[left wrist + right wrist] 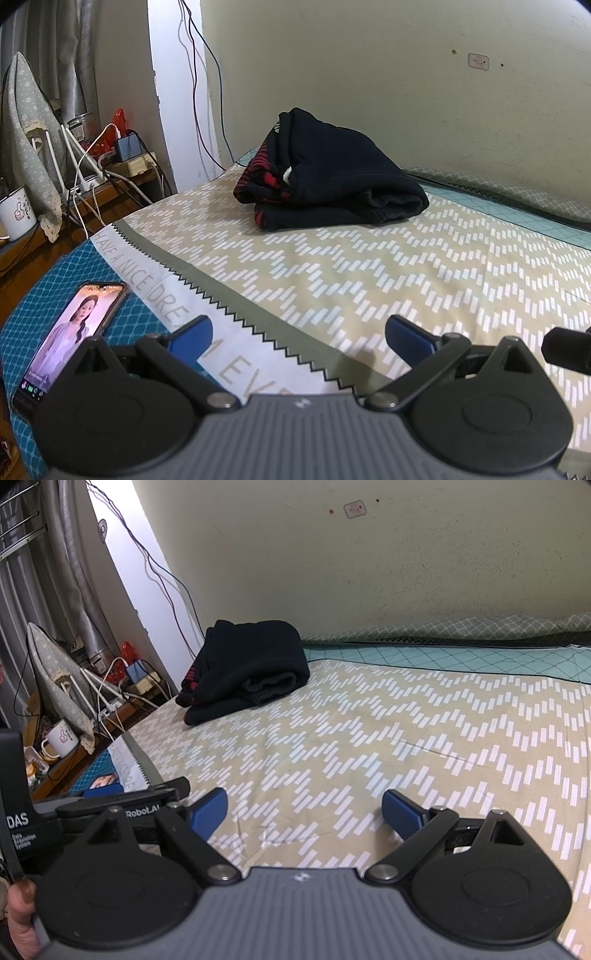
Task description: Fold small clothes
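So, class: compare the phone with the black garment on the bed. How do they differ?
The phone lies flat on the blue edge strip near the left gripper; the black garment sits bundled far across the bed. The phone is rigid with a lit screen; the garment is soft, dark, with red stripes. Neither is gripped by either gripper.

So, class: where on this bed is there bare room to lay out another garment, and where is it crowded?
The widest free patch is the zigzag bedspread between the folded dark garment and both open tools, left and right, stretching right toward the teal strip. The left edge is crowded: a phone lies there, with cables and a mug beyond.
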Demonstrator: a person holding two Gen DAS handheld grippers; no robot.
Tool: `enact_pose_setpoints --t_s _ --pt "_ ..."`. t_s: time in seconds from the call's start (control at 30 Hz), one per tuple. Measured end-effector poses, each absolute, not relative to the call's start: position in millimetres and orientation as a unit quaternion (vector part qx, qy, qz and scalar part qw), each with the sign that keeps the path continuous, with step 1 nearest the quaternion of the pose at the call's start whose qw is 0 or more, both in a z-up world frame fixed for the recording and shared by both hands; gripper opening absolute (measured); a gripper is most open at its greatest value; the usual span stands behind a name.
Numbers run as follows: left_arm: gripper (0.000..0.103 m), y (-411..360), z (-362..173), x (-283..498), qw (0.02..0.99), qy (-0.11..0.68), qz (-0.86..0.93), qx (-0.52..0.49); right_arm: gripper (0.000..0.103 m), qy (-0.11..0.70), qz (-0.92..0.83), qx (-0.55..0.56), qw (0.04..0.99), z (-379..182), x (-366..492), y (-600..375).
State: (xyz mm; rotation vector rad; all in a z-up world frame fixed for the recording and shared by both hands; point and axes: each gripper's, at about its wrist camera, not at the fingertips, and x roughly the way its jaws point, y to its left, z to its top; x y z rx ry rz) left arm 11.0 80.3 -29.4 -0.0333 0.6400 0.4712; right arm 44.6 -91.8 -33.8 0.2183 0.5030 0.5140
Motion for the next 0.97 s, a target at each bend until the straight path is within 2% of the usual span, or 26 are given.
enact_pose_setpoints --t_s 0.97 --pt "0.103 78.4 -28.8 14.2 0.926 0.311 0.213 -0.002 0.089 0.246 0.251 0.107 0.930 -33.6 44.4 -91.4"
